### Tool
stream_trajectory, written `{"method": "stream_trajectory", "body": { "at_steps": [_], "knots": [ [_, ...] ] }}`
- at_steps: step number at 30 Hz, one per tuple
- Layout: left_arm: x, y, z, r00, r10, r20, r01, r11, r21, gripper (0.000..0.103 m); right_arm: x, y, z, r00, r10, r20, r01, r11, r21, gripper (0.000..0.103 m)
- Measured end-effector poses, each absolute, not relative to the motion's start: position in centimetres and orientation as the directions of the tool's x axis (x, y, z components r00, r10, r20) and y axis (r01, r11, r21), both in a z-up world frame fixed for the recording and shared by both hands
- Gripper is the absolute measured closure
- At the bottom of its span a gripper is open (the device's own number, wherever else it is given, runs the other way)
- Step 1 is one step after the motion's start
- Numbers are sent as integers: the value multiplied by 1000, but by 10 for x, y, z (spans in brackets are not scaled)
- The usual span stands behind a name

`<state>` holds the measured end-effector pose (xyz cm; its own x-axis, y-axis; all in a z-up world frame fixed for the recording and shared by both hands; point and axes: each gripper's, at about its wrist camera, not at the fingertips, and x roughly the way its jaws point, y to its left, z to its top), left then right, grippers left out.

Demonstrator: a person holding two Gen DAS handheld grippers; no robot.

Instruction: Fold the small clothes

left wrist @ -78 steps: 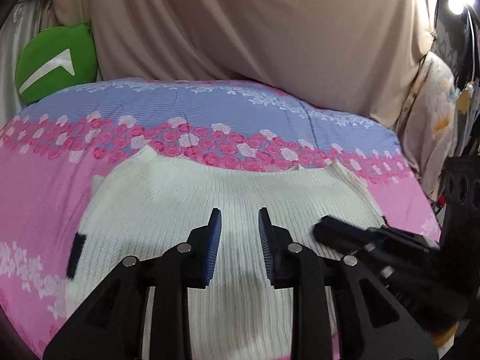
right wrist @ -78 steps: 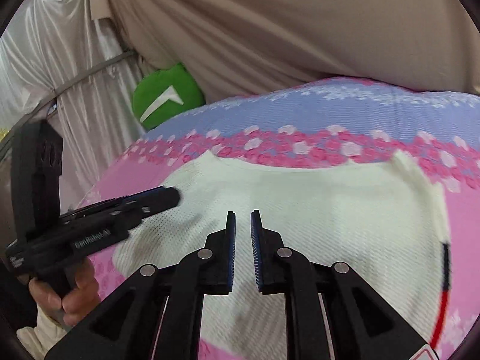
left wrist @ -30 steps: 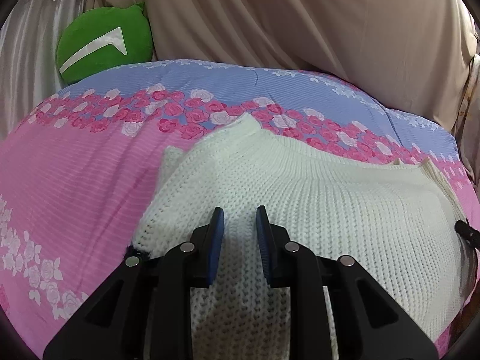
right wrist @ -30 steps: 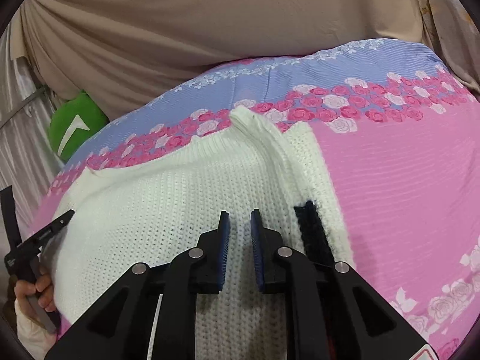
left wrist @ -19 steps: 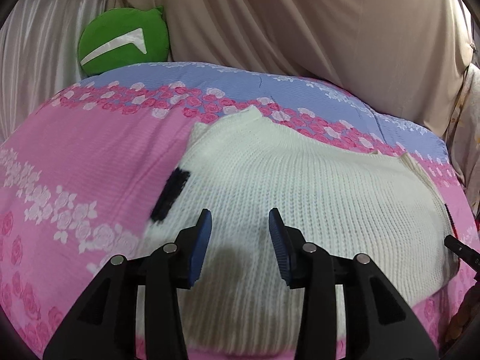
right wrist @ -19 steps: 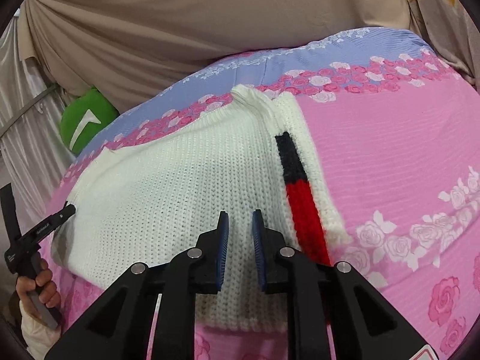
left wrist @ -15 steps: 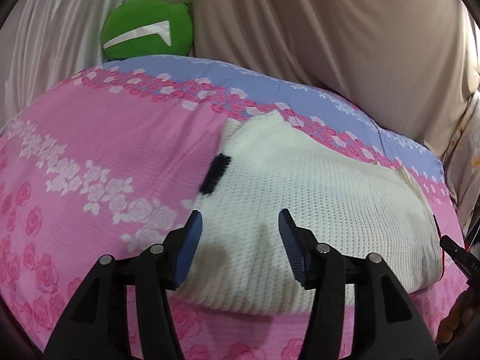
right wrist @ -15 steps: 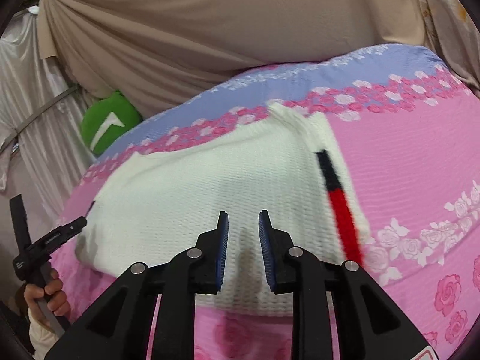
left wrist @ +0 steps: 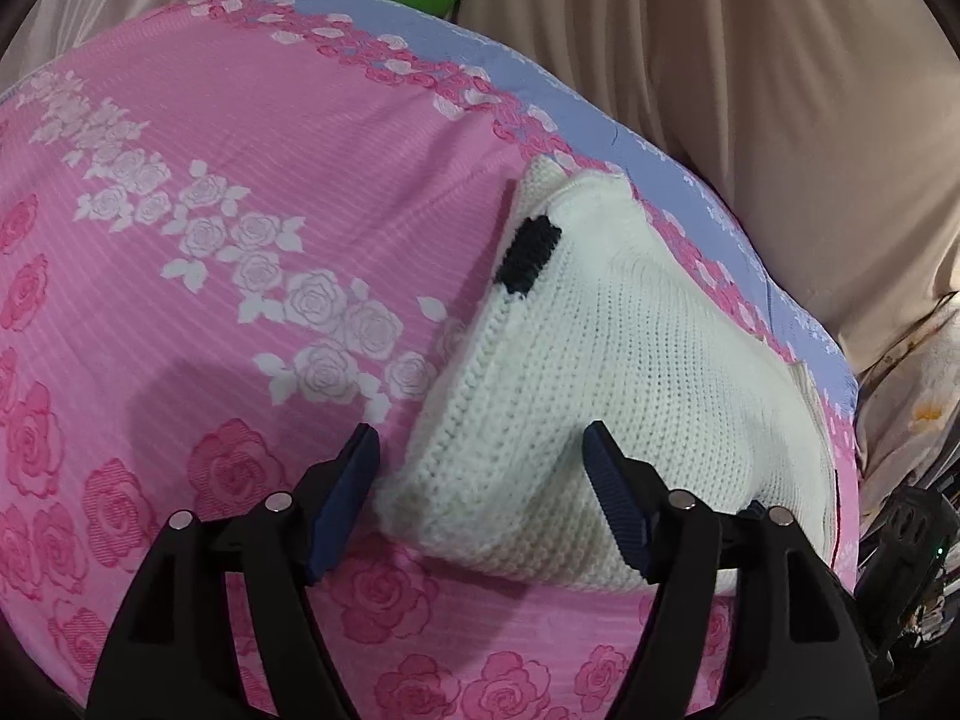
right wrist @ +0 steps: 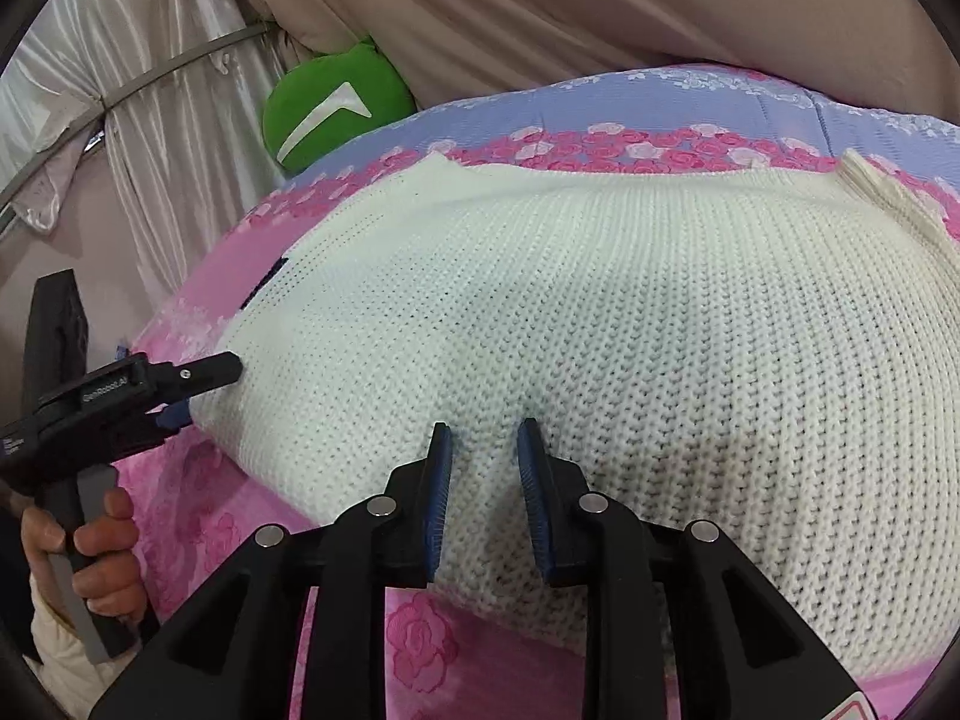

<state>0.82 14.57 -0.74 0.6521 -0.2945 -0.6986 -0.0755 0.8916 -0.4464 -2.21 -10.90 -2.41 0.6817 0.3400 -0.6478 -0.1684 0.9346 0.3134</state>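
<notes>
roughly halfway, by the look of it: the white knit sweater [right wrist: 600, 324] lies on the bed [left wrist: 240, 192] as a broad flat block, its sleeves apparently tucked in, so a final fold or two across the body seems left.

the left gripper [left wrist: 480, 498] sits at the sweater's near left corner, its jaws opening wide with that corner between them and the pads not pressing it. the right gripper [right wrist: 480, 474] hovers over the near hem, its jaws narrow and parted, opening slightly, with a small ridge of knit between them; whether they pinch it i cannot tell.

the sweater is chunky, soft, with a rounded folded edge and a dark band [left wrist: 528, 255] at the left side. the bedspread is thin, ribbed, pink with printed roses. a green cushion [right wrist: 336, 114] rests against draped beige cloth [right wrist: 600, 12].
</notes>
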Motion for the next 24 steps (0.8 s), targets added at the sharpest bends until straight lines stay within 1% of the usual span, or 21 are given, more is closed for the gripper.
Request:
{"method": "stream_trajectory", "body": {
  "at_steps": [3,7,8,9,10,11,12,13,15,16,19,24],
  "knots": [
    [14,139,-8,658,-279,-699,-77,899,-431,28,-27,-111,-21,693,341,-635,-167,933,319,78],
    [24,135,-7,652,-297,-697,-69,893,-445,28,-31,-113,-1,723,354,-593,-184,926,328,76],
    [26,136,-7,650,-304,-696,-67,890,-451,29,-27,-112,0,725,341,-598,-181,933,312,76],
    [29,135,-7,649,-309,-695,-67,887,-456,32,-22,-111,-2,721,327,-611,-172,939,299,76],
    [31,134,-7,647,-312,-696,-67,886,-459,40,-16,-111,-9,706,319,-632,-162,942,295,76],
    [33,132,-7,642,-319,-698,-62,885,-461,44,-12,-112,-16,703,333,-628,-168,936,308,76],
    [35,131,-7,638,-323,-699,-60,884,-464,51,-13,-113,-18,709,341,-617,-173,933,317,76],
    [37,130,-6,638,-327,-697,-61,881,-469,61,-15,-115,-16,709,349,-613,-177,929,324,76],
    [36,127,1,650,-336,-681,-57,873,-484,71,-15,-116,-17,708,361,-607,-182,924,337,75],
    [35,124,8,660,-341,-670,-46,871,-489,74,-16,-117,-16,708,369,-602,-183,920,348,75],
    [26,104,40,705,-348,-618,29,885,-465,77,-25,-125,-15,718,394,-573,-185,903,389,75],
    [9,36,101,739,-436,-513,245,884,-397,78,-58,-151,-11,763,395,-512,-162,883,440,73]
  ]
}}
